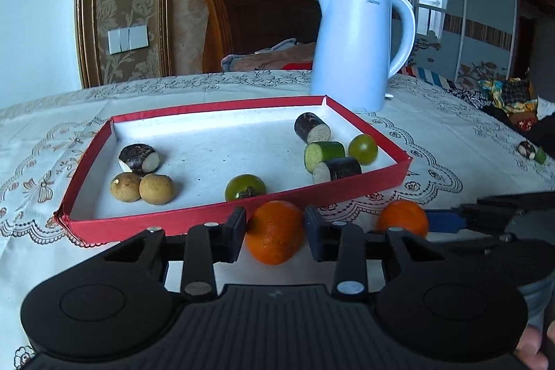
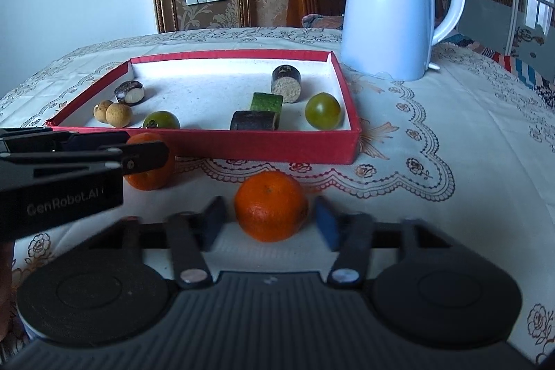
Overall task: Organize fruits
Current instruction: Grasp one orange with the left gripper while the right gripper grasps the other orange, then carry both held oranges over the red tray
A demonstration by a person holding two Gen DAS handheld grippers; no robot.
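Observation:
Two oranges lie on the tablecloth in front of a red tray [image 1: 156,226]. My left gripper [image 1: 275,224] is shut on the left orange [image 1: 274,243], with both pads pressed against its sides. In the right wrist view, my right gripper [image 2: 270,221] straddles the other orange [image 2: 270,200]. It is open, with a thin gap at each pad. From the right wrist view, the left gripper's fingers [image 2: 145,155] cover part of the left orange [image 2: 149,179]. The right orange [image 1: 402,217] also shows in the left wrist view, with a blue pad [image 1: 445,220] beside it.
The red tray [image 2: 260,148] holds two longans [image 1: 142,188], dark-skinned cut pieces [image 1: 138,156], a green cut piece [image 1: 324,153] and two green round fruits [image 1: 244,187]. A white kettle [image 1: 357,47] stands behind the tray. Two small pieces [image 1: 530,151] lie near the table's right edge.

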